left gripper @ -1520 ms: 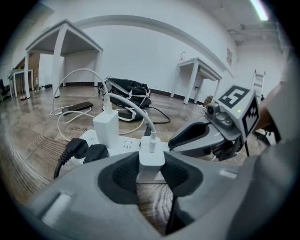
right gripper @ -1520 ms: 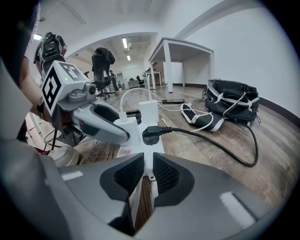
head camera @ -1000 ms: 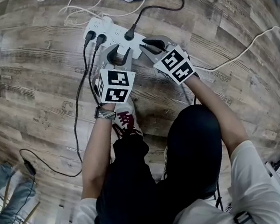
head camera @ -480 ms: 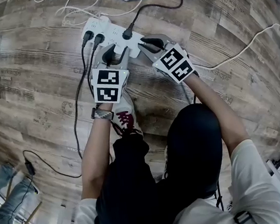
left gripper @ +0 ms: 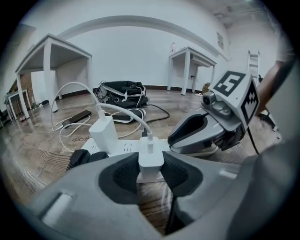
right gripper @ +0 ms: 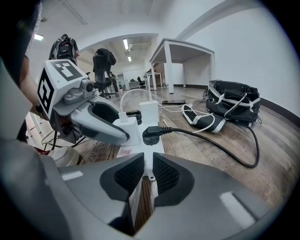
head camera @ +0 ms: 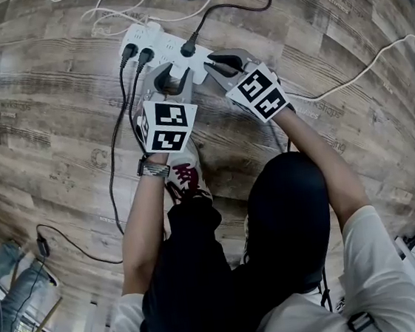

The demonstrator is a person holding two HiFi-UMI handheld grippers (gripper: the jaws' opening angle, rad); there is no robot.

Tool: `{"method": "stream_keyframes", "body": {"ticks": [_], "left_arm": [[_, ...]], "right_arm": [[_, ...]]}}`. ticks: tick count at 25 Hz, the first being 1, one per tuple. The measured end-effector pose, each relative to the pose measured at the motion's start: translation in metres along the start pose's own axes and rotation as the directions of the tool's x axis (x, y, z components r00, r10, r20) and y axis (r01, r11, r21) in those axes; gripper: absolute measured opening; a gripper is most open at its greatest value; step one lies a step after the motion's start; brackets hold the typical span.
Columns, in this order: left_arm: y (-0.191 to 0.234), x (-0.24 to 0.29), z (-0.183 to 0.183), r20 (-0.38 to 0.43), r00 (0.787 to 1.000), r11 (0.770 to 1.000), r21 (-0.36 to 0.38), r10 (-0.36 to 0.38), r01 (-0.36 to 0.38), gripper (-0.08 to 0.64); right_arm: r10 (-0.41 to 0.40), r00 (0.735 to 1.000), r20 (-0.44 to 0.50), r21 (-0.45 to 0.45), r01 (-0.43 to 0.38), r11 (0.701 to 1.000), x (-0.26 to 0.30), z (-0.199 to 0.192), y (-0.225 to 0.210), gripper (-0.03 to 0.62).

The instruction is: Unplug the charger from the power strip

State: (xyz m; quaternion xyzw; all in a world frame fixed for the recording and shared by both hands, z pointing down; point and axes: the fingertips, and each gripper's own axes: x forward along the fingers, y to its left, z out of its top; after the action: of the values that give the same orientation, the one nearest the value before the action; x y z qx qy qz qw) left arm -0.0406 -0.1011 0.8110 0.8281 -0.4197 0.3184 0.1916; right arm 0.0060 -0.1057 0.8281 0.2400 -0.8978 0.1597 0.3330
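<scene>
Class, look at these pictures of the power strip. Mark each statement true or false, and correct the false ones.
1. The left hand-held gripper has its jaws on both sides of a white charger. True.
2. The charger has been pulled free of the power strip. False: it is seated in the strip, with its white cable attached.
3. A black plug sits in the strip just beyond the right hand-held gripper. True.
4. The power strip lies on a tabletop. False: it lies on the wooden floor.
5. The right hand-held gripper is held well away from the strip. False: its jaws are at the strip's near end.
</scene>
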Motion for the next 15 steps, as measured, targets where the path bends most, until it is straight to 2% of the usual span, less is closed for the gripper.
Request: {"method": "stream_keyframes", "body": {"ticks": [2,4,6,8,12,15], "left_arm": [[0.0021,-0.0006,-0.0007,0.015,1.0,0.997,-0.071,-0.026,0.027,0.141],[0.0044,-0.0019,-0.0013,0.034,0.997,0.983,-0.171,-0.066,0.071,0.148],[0.0051,-0.0022,-0.0008,0.041,0.996,0.973,-0.212,-0.085,0.091,0.15],[0.005,-0.0018,-0.0004,0.037,0.996,0.977,-0.194,-0.077,0.083,0.15],[0.0042,-0.0021,0.0011,0.007,1.0,0.997,-0.068,-0.028,0.028,0.141],[0.0004,-0.0021,0.0022,-0.017,1.0,1.0,0.005,-0.005,0.005,0.14]], "right_arm": [[0.0,1.0,0.004,-0.002,0.0,1.0,0.0003,-0.0008,-0.0006,0.058],[0.0,1.0,0.007,-0.002,0.0,1.0,0.0006,-0.0008,-0.0009,0.058],[0.001,1.0,0.006,0.0,-0.001,1.0,0.0004,-0.0005,-0.001,0.058],[-0.001,1.0,0.004,0.001,0.001,1.0,0.0002,-0.0003,-0.0015,0.058],[0.004,1.0,0.006,-0.002,-0.004,1.0,0.0006,0.0011,-0.0002,0.058],[0.004,1.0,0.004,0.002,-0.004,1.0,0.0001,0.0012,0.0002,0.058]]}}
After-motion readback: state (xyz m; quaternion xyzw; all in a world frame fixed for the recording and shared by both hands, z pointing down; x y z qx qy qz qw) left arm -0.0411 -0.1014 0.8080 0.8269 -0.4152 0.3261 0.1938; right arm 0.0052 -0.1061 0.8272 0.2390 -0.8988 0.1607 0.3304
